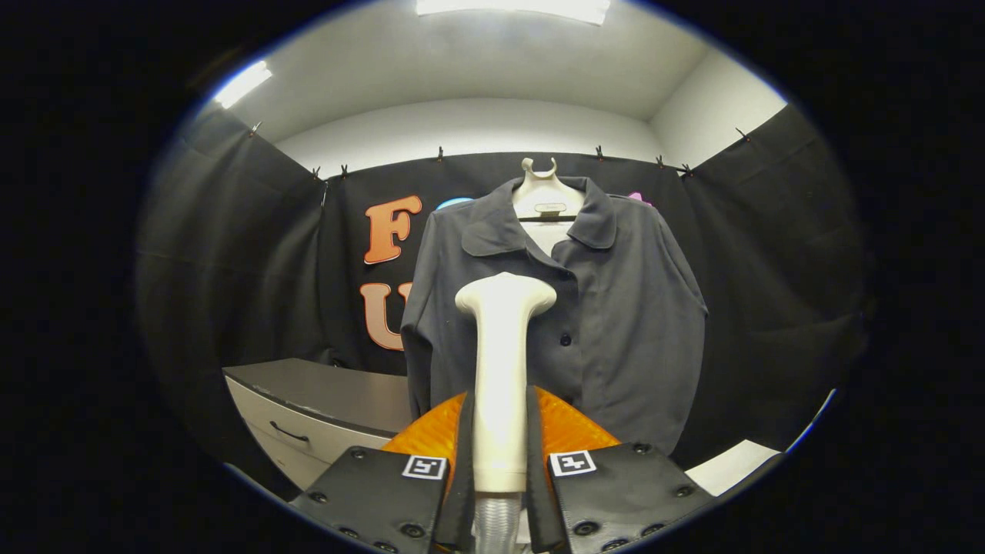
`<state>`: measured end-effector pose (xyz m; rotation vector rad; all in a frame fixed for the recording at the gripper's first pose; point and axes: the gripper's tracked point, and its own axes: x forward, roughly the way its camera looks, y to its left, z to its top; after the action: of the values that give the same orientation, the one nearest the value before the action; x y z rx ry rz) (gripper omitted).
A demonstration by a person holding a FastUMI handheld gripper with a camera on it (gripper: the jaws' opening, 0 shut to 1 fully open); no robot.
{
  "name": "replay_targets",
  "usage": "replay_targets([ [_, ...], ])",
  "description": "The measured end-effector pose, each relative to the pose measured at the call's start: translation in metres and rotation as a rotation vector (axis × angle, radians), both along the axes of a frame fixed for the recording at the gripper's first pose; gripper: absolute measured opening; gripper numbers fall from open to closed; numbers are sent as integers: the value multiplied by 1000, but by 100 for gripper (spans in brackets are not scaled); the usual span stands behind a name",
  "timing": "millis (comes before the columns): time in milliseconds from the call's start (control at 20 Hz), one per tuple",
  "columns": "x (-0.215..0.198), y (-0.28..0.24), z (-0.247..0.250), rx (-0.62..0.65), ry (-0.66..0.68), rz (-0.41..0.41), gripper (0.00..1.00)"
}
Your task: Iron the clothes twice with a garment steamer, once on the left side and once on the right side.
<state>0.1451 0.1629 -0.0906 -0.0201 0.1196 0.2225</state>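
The gripper (500,454) as seen from its own camera, pointing forward and level. Its two fingers (573,419) stand side by side as orange wedges set into black plates, each plate carrying a small square black-and-white marker near its inner corner. The fingers are drawn close together, and both inner faces press against the cream handle of the steamer (502,369), one on each flank. The handle rises upright from between them, and its broad head stands clear above the fingertips. A ribbed grey hose (492,523) leaves the handle's base, low between the black plates.
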Motion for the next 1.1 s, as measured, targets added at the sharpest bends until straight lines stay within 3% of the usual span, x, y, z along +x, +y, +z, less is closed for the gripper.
replay_targets([
  [200,16,6,-11,-19,14,-11,35],
  [1100,18,6,-33,-68,33,-43,35],
])
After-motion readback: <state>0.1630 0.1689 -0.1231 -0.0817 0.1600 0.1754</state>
